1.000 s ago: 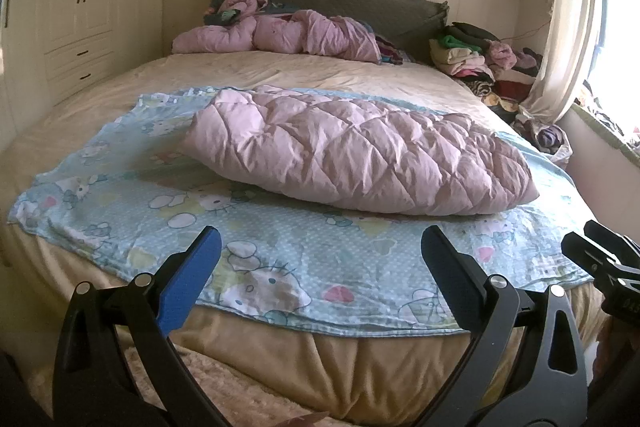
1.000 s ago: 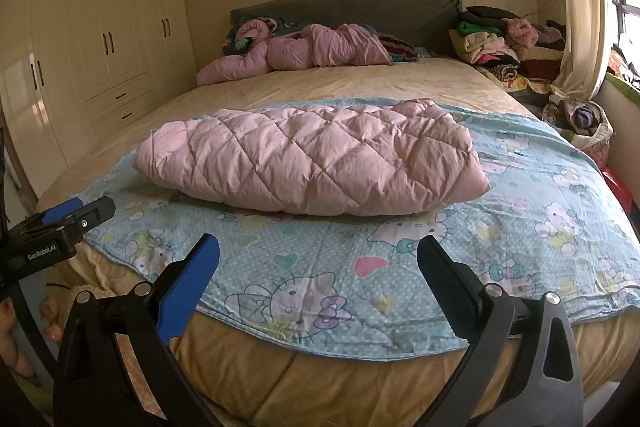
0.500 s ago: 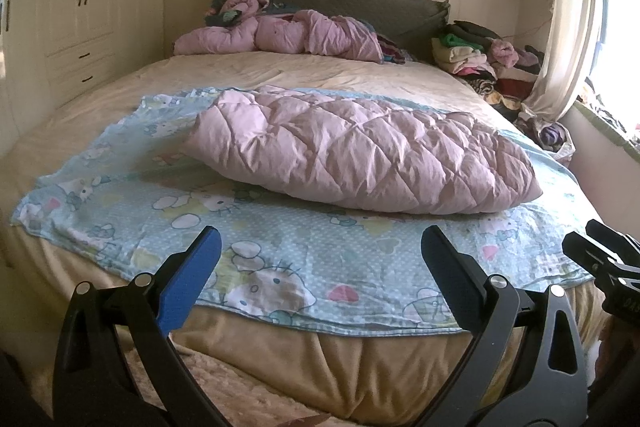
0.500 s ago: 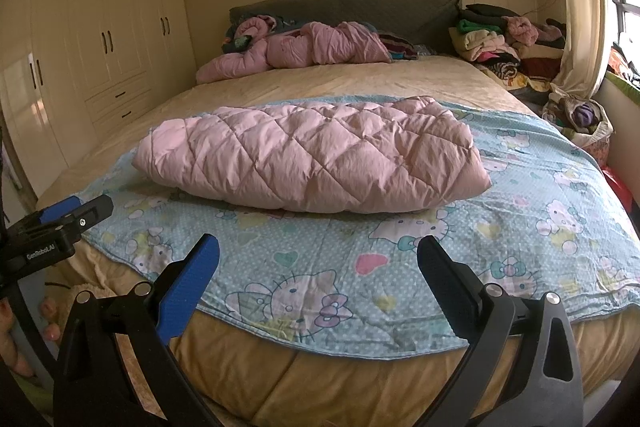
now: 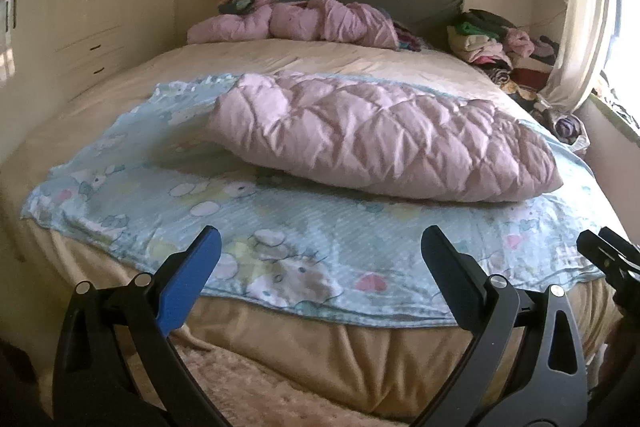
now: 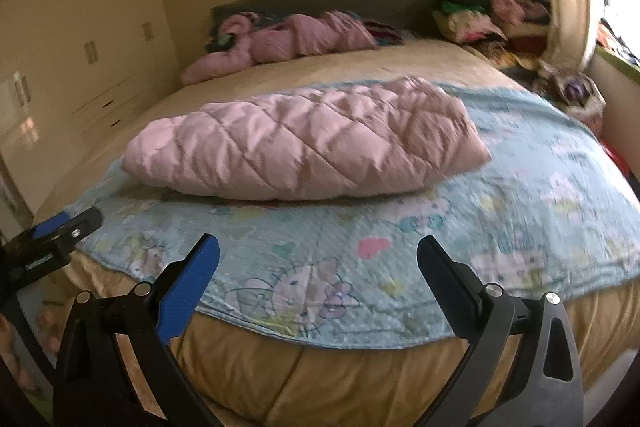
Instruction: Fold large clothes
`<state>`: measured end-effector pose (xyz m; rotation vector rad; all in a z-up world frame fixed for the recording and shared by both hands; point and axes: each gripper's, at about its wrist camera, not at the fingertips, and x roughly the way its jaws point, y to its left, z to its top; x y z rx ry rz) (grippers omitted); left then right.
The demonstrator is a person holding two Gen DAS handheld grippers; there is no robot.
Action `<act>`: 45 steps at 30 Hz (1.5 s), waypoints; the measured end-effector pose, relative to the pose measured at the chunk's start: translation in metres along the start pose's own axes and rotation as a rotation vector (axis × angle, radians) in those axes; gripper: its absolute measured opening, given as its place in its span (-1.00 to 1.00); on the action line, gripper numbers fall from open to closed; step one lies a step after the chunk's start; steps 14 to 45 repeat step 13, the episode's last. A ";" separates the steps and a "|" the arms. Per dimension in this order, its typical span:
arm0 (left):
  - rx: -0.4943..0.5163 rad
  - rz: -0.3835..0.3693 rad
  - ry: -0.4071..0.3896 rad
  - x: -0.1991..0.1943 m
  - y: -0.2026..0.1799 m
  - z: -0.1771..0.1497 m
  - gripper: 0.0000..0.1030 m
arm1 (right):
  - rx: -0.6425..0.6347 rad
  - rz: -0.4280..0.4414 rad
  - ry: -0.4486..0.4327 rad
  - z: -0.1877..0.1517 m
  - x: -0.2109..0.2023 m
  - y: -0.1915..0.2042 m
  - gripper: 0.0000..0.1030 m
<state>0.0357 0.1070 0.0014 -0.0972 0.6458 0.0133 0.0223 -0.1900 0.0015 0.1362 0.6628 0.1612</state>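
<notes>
At the left, cream wardrobes (image 5: pixel 92 15) are seen with doors shut, contents hidden. A folded pink quilted coat (image 5: pixel 380 135) is laid on a blue cartoon blanket (image 5: pixel 304 227) across the bed (image 5: pixel 320 359). Both the left gripper (image 5: pixel 320 255) and right gripper (image 6: pixel 318 255) are held wide apart, empty, short of the coat.

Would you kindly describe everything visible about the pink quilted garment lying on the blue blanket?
The pink quilted garment is a puffy, padded piece stitched in diamonds, its fabric slightly shiny. It looks folded into a long, plump bundle lying flat across the blue cartoon-print blanket, which alone touches it. Neither open claw reaches it.
</notes>
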 end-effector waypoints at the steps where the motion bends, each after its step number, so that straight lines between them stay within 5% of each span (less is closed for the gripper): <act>1: -0.007 0.005 0.006 0.001 0.006 0.000 0.82 | 0.014 -0.009 0.006 -0.001 0.001 -0.003 0.92; 5: -0.084 0.050 0.052 0.018 0.057 0.006 0.82 | 0.139 -0.136 0.001 -0.005 -0.004 -0.047 0.91; 8: -0.118 0.138 0.077 0.041 0.112 0.022 0.82 | 0.277 -0.315 0.009 -0.020 -0.019 -0.118 0.91; 13: -0.213 0.366 0.095 0.089 0.241 0.061 0.82 | 0.630 -0.808 0.068 -0.088 -0.084 -0.282 0.91; 45: -0.213 0.366 0.095 0.089 0.241 0.061 0.82 | 0.630 -0.808 0.068 -0.088 -0.084 -0.282 0.91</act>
